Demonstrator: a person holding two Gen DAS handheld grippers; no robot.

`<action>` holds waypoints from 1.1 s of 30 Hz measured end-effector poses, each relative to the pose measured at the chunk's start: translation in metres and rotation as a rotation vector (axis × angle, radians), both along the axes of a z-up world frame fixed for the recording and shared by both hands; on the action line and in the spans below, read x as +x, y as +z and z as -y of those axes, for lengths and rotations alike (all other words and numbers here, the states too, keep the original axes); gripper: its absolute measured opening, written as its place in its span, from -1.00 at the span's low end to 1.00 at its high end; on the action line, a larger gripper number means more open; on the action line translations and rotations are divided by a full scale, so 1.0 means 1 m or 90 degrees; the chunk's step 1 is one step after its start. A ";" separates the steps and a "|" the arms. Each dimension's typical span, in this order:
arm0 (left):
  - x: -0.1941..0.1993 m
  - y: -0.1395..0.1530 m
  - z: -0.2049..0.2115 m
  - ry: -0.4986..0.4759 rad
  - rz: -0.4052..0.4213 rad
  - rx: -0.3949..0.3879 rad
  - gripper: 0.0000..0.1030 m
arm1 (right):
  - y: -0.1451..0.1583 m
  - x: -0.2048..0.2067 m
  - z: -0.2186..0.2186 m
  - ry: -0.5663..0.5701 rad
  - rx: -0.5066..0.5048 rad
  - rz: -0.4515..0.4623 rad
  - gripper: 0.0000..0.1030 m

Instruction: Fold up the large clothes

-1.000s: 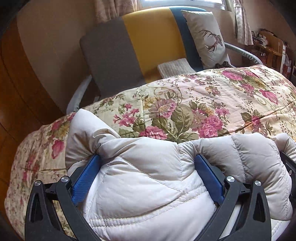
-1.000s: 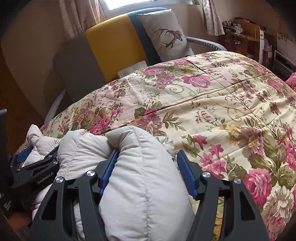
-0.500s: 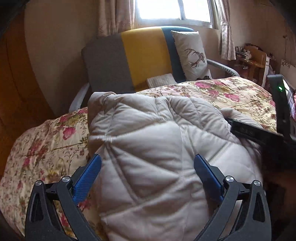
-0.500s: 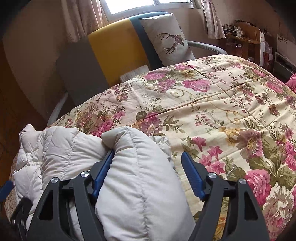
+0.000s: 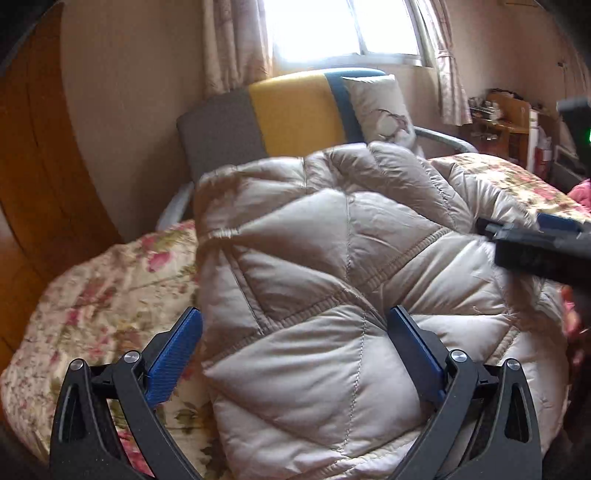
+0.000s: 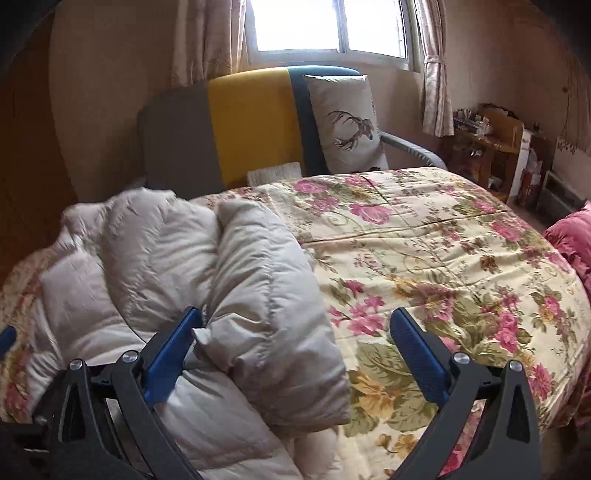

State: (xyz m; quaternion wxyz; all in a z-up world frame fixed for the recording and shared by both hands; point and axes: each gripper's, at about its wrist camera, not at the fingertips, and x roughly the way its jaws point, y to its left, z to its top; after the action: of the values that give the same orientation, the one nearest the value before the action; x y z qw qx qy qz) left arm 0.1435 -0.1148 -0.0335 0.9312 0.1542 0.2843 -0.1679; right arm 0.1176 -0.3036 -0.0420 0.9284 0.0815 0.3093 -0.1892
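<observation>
- Lying on the floral quilt (image 6: pixel 424 258), the puffy beige jacket (image 5: pixel 332 295) sits bunched at the bed's near left corner, as your right camera shows it.
- Your left gripper (image 5: pixel 295 354) has its jaws spread wide, with a thick quilted fold of the jacket bulging up between them.
- The right blue pad (image 5: pixel 413 350) lies against the fabric; the left one stands just clear of it, over the quilt, so nothing is pinched.
- Your right gripper (image 6: pixel 295 347) is opening, its jaws already spread nearly full.
- A rolled, padded part of the jacket (image 6: pixel 266 302) lies between them, close against the left pad (image 6: pixel 173 347), while the right pad hangs over bare quilt, well apart from the fabric.
- In your left view, the right gripper comes in from the right edge as a blurred dark bar resting over the jacket's far side.
- Behind the bed stands a chair (image 6: pixel 240 125) with grey, yellow and blue panels, and a deer-print cushion (image 6: pixel 347 125) leans on it.
- A pink pillow (image 6: pixel 572 236) lies at the quilt's right edge.
- A bright window (image 6: pixel 325 26) with curtains is above the chair.
</observation>
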 end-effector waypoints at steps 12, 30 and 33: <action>-0.005 0.007 -0.034 0.009 -0.078 -0.113 0.92 | 0.002 -0.024 0.020 0.027 0.090 0.021 0.96; 0.000 -0.022 -0.096 -0.038 -0.299 -0.294 0.92 | -0.042 -0.024 0.043 0.222 0.454 -0.120 0.97; 0.004 -0.029 -0.094 -0.047 -0.343 -0.319 0.92 | -0.058 -0.009 0.054 0.240 0.542 -0.136 0.97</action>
State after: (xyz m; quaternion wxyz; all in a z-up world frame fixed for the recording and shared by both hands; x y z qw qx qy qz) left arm 0.1480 -0.0207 -0.0623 0.8252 -0.1184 0.4637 -0.3001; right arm 0.1082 -0.3574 -0.0998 0.7938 0.3769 0.4624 0.1185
